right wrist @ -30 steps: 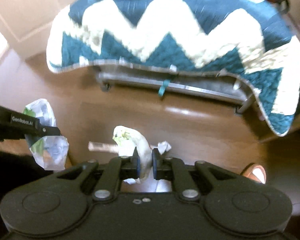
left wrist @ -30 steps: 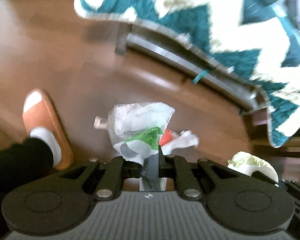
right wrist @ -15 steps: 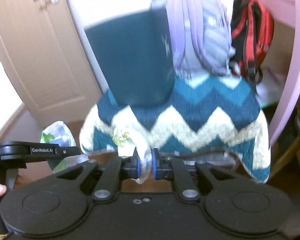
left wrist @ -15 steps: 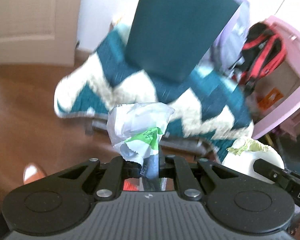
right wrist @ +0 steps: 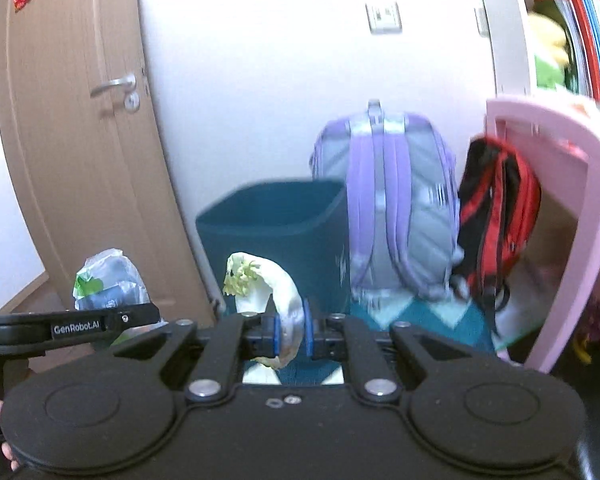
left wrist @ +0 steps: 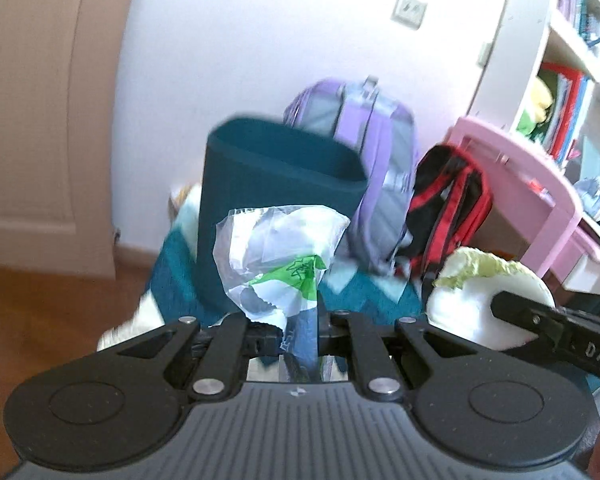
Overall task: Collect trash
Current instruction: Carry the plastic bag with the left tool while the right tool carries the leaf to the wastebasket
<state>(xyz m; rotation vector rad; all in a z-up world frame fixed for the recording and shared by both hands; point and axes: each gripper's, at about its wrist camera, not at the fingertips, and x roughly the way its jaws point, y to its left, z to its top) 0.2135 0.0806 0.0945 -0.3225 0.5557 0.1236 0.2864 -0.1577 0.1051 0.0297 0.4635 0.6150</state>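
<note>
Two handheld grippers fill the lower part of both views, each clamped on a piece of trash. The left gripper (left wrist: 302, 326), at the bottom centre of its view, pinches a crumpled clear plastic wrapper (left wrist: 278, 264) with green print, which stands up above the fingers. The right gripper (right wrist: 290, 334) is closed on a pale cabbage leaf (right wrist: 268, 280) with a frilly green tip, curling up to the left. Behind both, mid-frame, a dark teal bin (right wrist: 276, 236) stands on a teal-and-cream zigzag blanket (right wrist: 440, 316); motion blur softens its edges. To its right lean a lilac backpack (right wrist: 396, 208) and a red-and-black backpack (right wrist: 496, 216), beside a pink frame (right wrist: 580, 184). A wooden door (right wrist: 76, 152) fills the left.
</note>
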